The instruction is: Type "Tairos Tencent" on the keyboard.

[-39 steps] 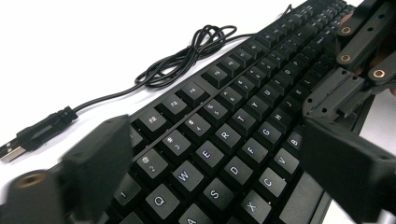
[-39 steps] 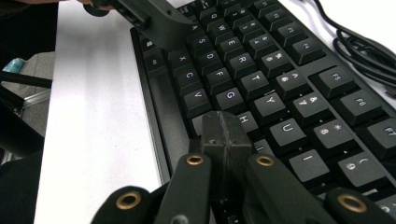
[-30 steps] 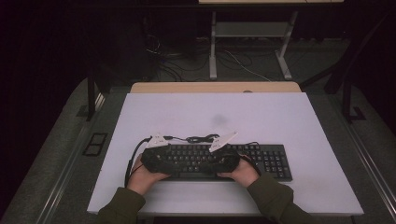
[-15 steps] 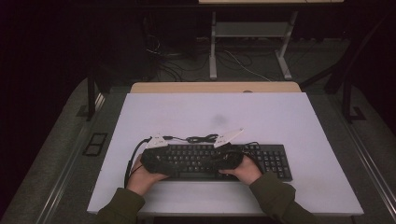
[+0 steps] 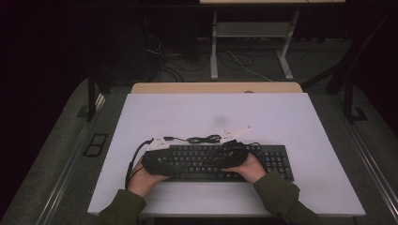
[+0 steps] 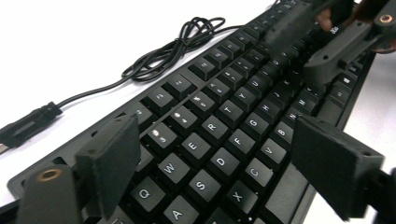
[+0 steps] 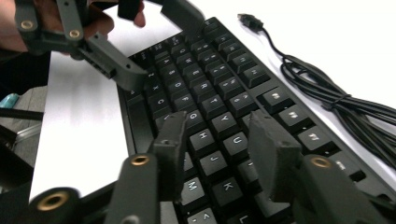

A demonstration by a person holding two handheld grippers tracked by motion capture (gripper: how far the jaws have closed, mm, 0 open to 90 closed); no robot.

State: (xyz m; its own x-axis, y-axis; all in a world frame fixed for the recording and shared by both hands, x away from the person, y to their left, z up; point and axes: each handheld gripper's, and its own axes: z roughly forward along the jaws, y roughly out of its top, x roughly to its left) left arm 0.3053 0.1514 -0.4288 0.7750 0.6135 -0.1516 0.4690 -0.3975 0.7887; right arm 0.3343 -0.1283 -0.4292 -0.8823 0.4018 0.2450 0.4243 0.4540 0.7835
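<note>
step: keys on the keyboard [image 5: 220,161] are being worked from above by both grippers; judged as key pressing or probing.
left gripper [image 6: 219,172]: jaws are being held spread, nothing pinched; they have just been closing a little, with the Q–V key area showing between them.
right gripper [image 7: 219,154]: jaws are being held partly spread, nothing pinched; they have just been opening, over the H/J/U keys.
technique: a single key should be targeted per jaw tip, the push kept straight down; neighbouring keys are likely to be caught if the jaws are left wide.
keyboard location: is lying near the front edge of the white table [image 5: 281,117], centred, number pad to the right.
keyboard look: black, full-size, white legends, low flat caps.
cable [image 5: 204,139]: black, bundled, is lying just beyond the far edge, USB plug [image 6: 25,126] loose on the table.
</note>
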